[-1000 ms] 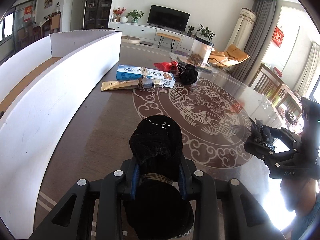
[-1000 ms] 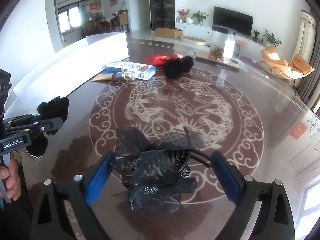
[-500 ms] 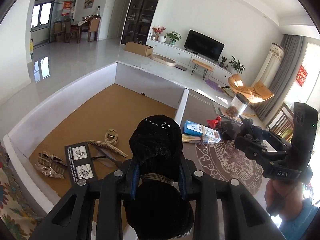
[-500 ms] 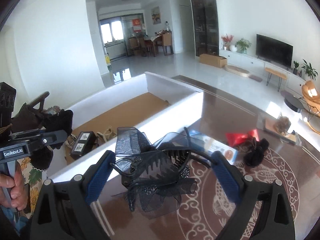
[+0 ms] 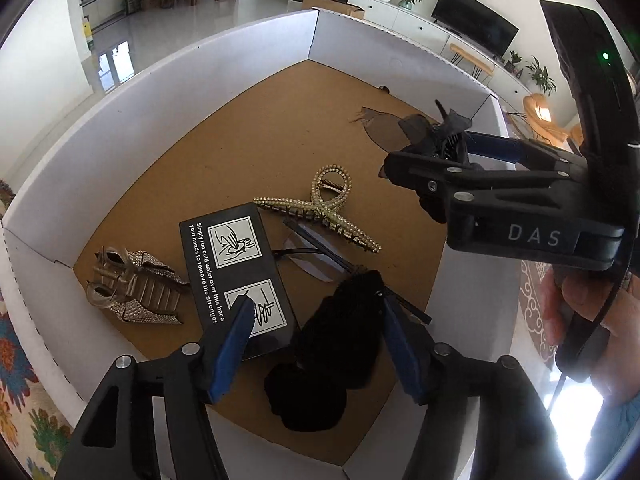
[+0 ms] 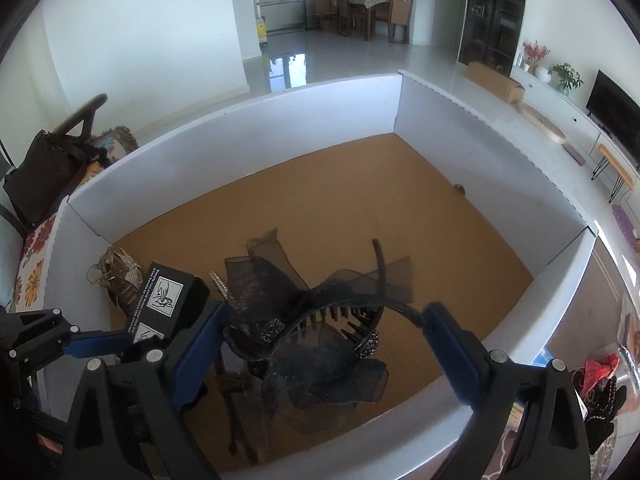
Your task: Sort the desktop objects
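Both grippers hang over the white cardboard box (image 5: 168, 92) with a brown floor. My left gripper (image 5: 316, 320) is open; the black velvet hair clip (image 5: 340, 340) sits loose between its blue pads, over the box floor. My right gripper (image 6: 320, 328) is shut on the black mesh bow hair claw (image 6: 320, 320) and holds it above the box; it also shows in the left wrist view (image 5: 440, 136). On the box floor lie a gold rhinestone hair claw (image 5: 328, 208), a silver-bronze clip (image 5: 132, 284), a black printed card (image 5: 236, 272) and thin black-framed glasses (image 5: 320, 256).
The box walls (image 6: 248, 128) stand high on all sides. To the right is the glass table with a red packet (image 6: 596, 372) and a black hair piece (image 6: 604, 412). A flowered cushion (image 6: 32, 256) and a dark bag (image 6: 44, 176) lie left of the box.
Both grippers moved from the table to over the box. My left gripper opened and let go of the black velvet clip. The right still holds the mesh bow claw.
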{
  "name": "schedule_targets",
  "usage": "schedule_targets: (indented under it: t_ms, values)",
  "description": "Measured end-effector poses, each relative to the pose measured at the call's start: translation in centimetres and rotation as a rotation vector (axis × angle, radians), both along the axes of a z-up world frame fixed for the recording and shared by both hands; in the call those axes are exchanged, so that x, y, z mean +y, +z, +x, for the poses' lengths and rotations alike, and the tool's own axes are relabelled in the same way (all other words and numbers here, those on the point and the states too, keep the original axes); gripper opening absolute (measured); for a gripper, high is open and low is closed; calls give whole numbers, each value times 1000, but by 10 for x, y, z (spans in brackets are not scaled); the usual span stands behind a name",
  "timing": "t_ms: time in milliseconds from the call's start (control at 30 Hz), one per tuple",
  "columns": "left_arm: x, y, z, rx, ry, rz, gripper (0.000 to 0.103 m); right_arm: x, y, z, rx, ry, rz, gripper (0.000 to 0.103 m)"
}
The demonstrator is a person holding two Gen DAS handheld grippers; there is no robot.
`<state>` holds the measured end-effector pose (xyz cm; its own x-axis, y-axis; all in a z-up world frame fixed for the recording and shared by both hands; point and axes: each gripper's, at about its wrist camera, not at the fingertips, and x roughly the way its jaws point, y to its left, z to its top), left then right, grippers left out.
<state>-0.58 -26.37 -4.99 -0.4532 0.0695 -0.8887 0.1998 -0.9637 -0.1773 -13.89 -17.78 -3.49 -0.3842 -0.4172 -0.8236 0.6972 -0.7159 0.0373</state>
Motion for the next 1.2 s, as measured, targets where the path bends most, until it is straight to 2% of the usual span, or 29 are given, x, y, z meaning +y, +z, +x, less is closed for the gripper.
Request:
schedule_targets:
  t_ms: [100,233,333,433,533,600,667,767,933,1100,1200]
  values:
    - [0,4,9,37,30,24,70,15,4,2,4,-24,-58,103]
    - [11,12,23,75,64,20,70,36,13,5,12,-55,-70,103]
    - [29,35,31,151,59,-6,70,66,38,23,84,-106,-132,103]
    - [61,62,49,257,2,-22,70,111,52,49,169,-178,-181,103]
    - [102,83,65,340,-98,-2,73,169,45,80,223,-261,-159,103]
    - [131,91,73,373,-169,16,95,211,27,99,219,-339,-119,103]
    - [162,92,79,399,-226,20,102,261,4,114,171,-430,-84,103]
    - [206,76,77,384,-317,9,103,328,-29,139,94,-556,-36,103]
    - [263,21,54,264,-399,-24,102,406,-57,177,40,-707,-4,103]
    - [293,-25,38,178,-432,-70,102,425,-69,192,7,-744,-26,103]
    - [297,-41,39,170,-438,-94,102,419,-72,194,6,-735,-34,103]
